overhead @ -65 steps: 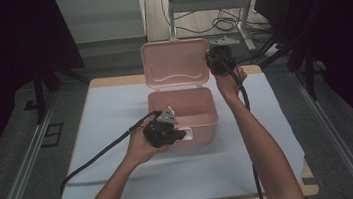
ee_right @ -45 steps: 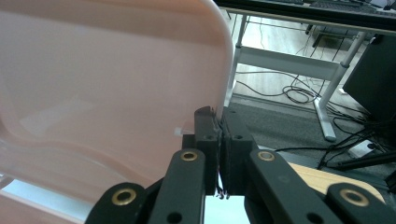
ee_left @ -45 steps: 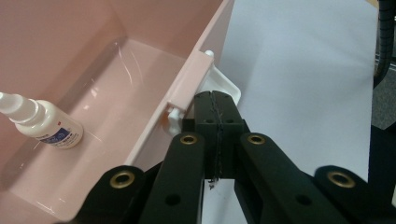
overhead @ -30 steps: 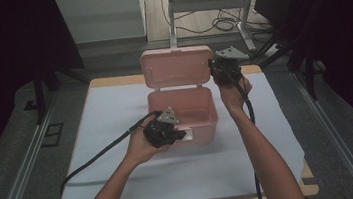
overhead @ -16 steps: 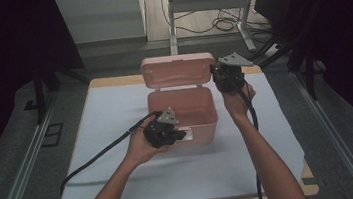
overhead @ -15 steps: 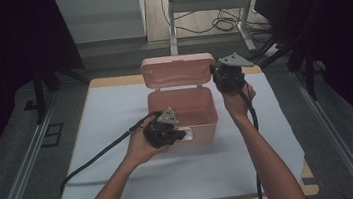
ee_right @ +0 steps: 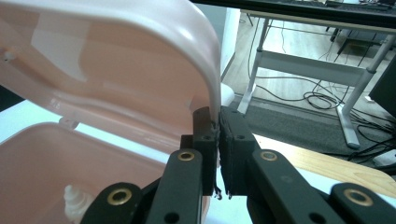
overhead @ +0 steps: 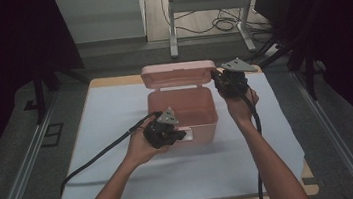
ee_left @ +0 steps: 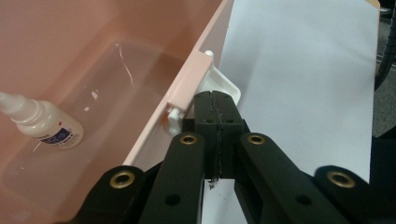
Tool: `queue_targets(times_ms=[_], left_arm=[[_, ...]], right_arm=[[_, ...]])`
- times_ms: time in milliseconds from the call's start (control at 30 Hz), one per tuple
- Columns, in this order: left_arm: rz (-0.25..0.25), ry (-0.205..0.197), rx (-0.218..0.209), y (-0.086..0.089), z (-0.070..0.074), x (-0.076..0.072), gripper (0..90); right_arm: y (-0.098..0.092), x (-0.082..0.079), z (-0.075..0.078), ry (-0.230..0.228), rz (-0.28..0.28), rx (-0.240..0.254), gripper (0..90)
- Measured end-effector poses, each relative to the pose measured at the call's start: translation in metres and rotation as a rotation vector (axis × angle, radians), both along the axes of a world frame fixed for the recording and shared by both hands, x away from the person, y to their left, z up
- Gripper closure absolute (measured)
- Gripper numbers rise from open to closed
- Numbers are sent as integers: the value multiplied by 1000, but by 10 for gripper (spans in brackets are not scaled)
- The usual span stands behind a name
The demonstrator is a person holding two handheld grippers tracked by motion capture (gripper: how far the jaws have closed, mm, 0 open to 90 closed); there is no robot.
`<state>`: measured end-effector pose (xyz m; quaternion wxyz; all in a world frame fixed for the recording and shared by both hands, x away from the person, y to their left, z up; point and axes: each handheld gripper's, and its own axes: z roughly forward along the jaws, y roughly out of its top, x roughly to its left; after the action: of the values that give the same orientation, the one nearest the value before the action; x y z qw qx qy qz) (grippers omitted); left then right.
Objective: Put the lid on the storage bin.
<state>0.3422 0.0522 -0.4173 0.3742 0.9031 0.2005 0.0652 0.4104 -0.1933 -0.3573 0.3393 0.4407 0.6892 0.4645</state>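
Two grippers share this: my left gripper [overhead: 181, 135], jaws closed, pins the pink box's [overhead: 185, 109] front latch [ee_left: 219, 86] while my right gripper [ee_right: 217, 122] pinches its lid's [overhead: 177, 73] rim, lowering it.

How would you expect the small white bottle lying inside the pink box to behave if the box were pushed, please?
The small white bottle lies on its side, round-bodied, so it would probably roll. It looks light. The pink box floor appears smooth and glossy, so sliding seems likely too.
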Motion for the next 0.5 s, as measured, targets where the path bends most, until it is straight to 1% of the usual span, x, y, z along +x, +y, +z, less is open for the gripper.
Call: queue_targets(times_ms=[200,367,433,500], left_arm=[[0,0,1,0,0,0,900],[1,2,3,0,0,0,900],[2,1,5,-1,1,0,900],[1,-2,10,-1,1,0,900]], right_arm=[[-3,-5,-2,18,20,8,843],[-8,-10,-3,56,46,25,830],[-8,-11,-3,62,52,25,827],[-10,-15,-4,79,69,24,816]])
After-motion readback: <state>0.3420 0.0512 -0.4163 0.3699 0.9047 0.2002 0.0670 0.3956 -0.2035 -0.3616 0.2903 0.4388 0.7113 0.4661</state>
